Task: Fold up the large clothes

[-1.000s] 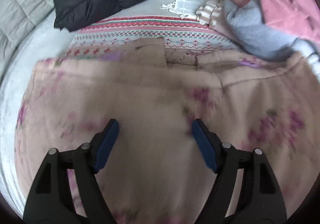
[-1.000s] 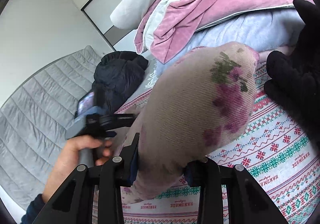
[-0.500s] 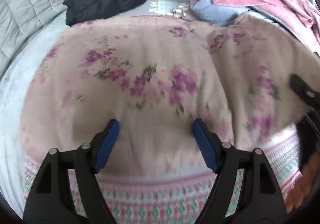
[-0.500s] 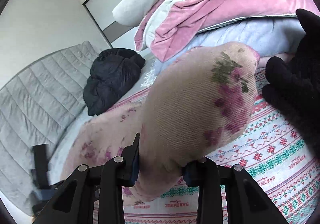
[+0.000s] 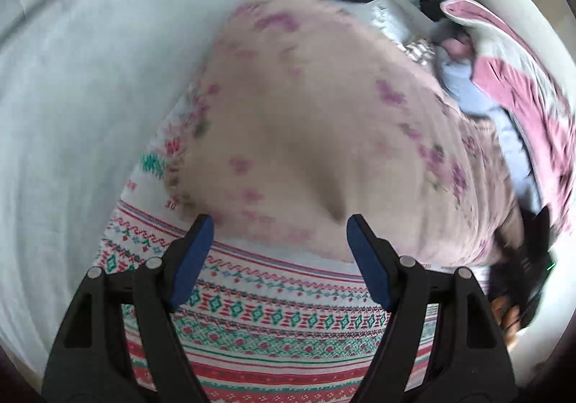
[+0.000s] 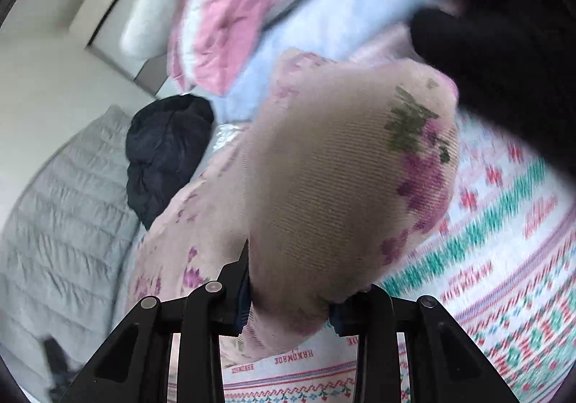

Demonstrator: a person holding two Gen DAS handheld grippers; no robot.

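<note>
The right gripper (image 6: 288, 309) has its fingers closed on a thick bunch of the pale pink floral ribbed garment (image 6: 345, 194), which rises in front of them and hides most of the view. The rest of this garment (image 5: 324, 136) lies spread on the patterned knitted blanket (image 5: 273, 327) of the bed, just beyond the left gripper (image 5: 277, 259), whose fingers stand wide open and empty above the near hem. To fold well, I think the right side should carry its edge across and lay it flat, while the left fingers hold the hem so the cloth does not slide.
</note>
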